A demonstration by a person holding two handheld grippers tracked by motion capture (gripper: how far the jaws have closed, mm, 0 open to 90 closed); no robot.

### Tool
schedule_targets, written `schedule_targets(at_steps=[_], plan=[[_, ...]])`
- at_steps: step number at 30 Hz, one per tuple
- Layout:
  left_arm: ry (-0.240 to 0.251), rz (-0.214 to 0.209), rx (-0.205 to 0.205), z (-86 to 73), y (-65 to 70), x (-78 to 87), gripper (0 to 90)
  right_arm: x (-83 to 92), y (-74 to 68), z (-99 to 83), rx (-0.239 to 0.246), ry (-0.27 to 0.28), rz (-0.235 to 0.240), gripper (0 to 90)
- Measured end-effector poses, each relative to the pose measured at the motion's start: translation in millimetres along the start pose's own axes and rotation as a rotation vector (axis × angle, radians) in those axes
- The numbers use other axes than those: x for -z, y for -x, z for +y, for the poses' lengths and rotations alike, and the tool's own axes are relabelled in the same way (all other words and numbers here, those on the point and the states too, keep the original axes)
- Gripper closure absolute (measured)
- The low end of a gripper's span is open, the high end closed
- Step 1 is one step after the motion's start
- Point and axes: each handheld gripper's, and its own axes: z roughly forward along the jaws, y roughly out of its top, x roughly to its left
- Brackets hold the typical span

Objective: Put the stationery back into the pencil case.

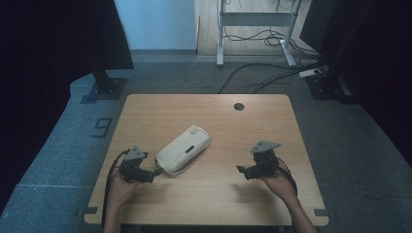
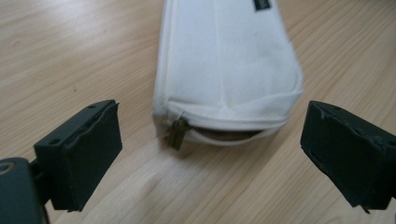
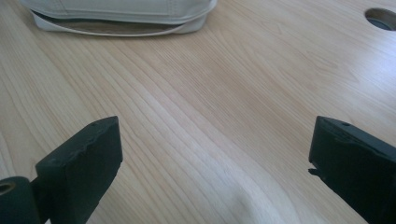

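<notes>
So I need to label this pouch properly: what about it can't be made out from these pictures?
- Pouch contents: left gripper view, the zip gap beside the pull is narrow and dark.
- Its dark label: cut off by the top edge there; too small in the high view.
- Its far end: right gripper view, cut off by the top edge.

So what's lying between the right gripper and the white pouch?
Nothing: bare table between the right gripper and the white pouch, as the right gripper view shows.
</notes>
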Motion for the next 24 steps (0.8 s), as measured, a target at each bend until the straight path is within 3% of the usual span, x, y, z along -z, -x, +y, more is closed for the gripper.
schedule_targets(at_steps=[9, 24], plan=[[-0.034, 0.002, 0.029, -13.8, -6.4, -5.8, 3.4, 13.2, 10.1, -24.9, -0.037, 0.001, -0.054, 2.1], [-0.134, 0.038, 0.037, -34.2, -12.1, -19.0, 0.0, 11.8, 16.2, -70.0, -0.096, -0.037, -0.112, 0.0]])
